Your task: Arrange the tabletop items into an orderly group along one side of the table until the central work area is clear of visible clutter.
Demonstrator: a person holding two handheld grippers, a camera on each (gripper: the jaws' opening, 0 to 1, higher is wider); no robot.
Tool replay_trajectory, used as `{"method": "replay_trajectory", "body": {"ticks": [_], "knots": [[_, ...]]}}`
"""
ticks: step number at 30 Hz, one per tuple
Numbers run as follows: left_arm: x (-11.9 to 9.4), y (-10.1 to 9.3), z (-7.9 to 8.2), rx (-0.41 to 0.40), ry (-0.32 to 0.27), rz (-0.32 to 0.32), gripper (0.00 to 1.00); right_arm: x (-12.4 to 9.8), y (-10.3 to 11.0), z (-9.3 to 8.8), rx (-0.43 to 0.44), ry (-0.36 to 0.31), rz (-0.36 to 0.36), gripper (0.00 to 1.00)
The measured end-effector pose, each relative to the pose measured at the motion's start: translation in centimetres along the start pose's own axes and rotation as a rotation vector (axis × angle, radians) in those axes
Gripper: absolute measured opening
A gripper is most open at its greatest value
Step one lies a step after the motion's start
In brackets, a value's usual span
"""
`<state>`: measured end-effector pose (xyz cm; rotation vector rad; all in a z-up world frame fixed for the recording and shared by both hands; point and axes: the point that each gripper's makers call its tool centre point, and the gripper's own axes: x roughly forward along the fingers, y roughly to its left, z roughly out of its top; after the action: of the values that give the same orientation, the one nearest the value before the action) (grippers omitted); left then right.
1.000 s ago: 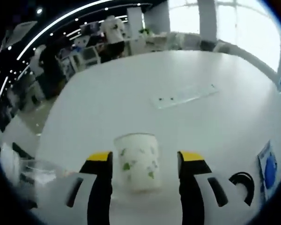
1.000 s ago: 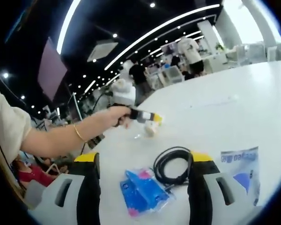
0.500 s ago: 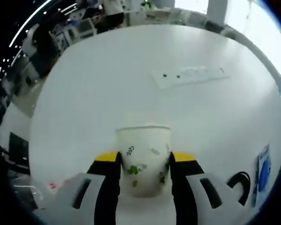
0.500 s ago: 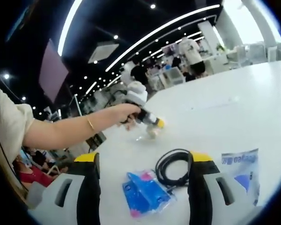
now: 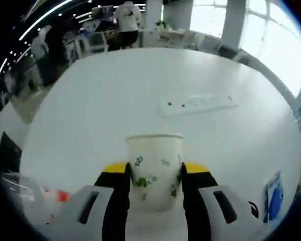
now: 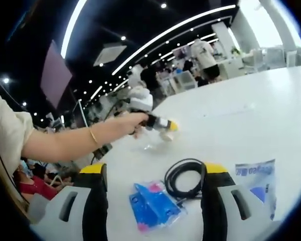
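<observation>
A white paper cup [image 5: 154,170] printed with green leaves stands upright between my left gripper's [image 5: 154,169] yellow-tipped jaws, which are shut on its sides. In the right gripper view a person's hand holds that left gripper [image 6: 166,126] out over the table's far left part, with the cup [image 6: 166,135] in it. My right gripper [image 6: 154,169] is open and holds nothing. Beneath it lie a blue packet [image 6: 153,205] and a coiled black cable [image 6: 185,178]. A blue-and-white pouch [image 6: 256,183] lies just right of them.
The round white table [image 5: 140,90] carries a flat white socket strip [image 5: 198,104] beyond the cup. A clear plastic item [image 5: 27,198] lies at the lower left, the pouch [image 5: 273,198] and cable [image 5: 253,208] at the lower right. People and desks stand behind the table.
My left gripper has shut on the paper cup, which stood loose between open jaws a second ago, and has tipped up a little with it. My right gripper has stayed still.
</observation>
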<state>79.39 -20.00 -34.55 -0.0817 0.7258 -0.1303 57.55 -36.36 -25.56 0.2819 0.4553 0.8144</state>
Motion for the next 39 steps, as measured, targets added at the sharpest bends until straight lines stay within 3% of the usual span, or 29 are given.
{"method": "replay_trajectory", "body": {"ticks": [3, 5, 7, 9, 13, 16, 20, 22, 39], "knots": [[-0.4, 0.0, 0.0, -0.023, -0.05, -0.009, 0.37, 0.0, 0.0, 0.0, -0.002, 0.001, -0.001, 0.76], [-0.8, -0.3, 0.6, -0.021, -0.153, -0.035, 0.37, 0.0, -0.2, -0.1, -0.011, 0.005, -0.008, 0.76], [-1.3, -0.6, 1.2, 0.054, -0.245, -0.061, 0.37, 0.0, -0.3, -0.3, -0.013, 0.009, -0.013, 0.75], [-2.4, -1.1, 2.1, 0.119, -0.378, -0.082, 0.37, 0.0, -0.3, -0.4, -0.014, 0.013, -0.012, 0.75], [-3.5, -1.4, 2.6, 0.13, -0.539, -0.109, 0.37, 0.2, -0.2, -0.5, -0.02, 0.019, -0.011, 0.75], [-4.0, -0.9, 2.6, 0.108, -0.607, -0.105, 0.37, 0.3, -0.3, -0.9, -0.03, 0.034, -0.015, 0.75], [-4.1, -0.5, 2.2, 0.115, -0.635, -0.1, 0.37, 0.3, -0.2, -1.1, -0.032, 0.039, -0.013, 0.75], [-4.6, -0.2, 2.3, 0.105, -0.677, -0.092, 0.37, 0.4, -0.3, -1.3, -0.037, 0.049, -0.016, 0.75], [-3.3, 1.9, -1.6, 0.139, -0.638, -0.058, 0.37, 0.7, -0.8, -2.4, -0.052, 0.085, -0.029, 0.75]]}}
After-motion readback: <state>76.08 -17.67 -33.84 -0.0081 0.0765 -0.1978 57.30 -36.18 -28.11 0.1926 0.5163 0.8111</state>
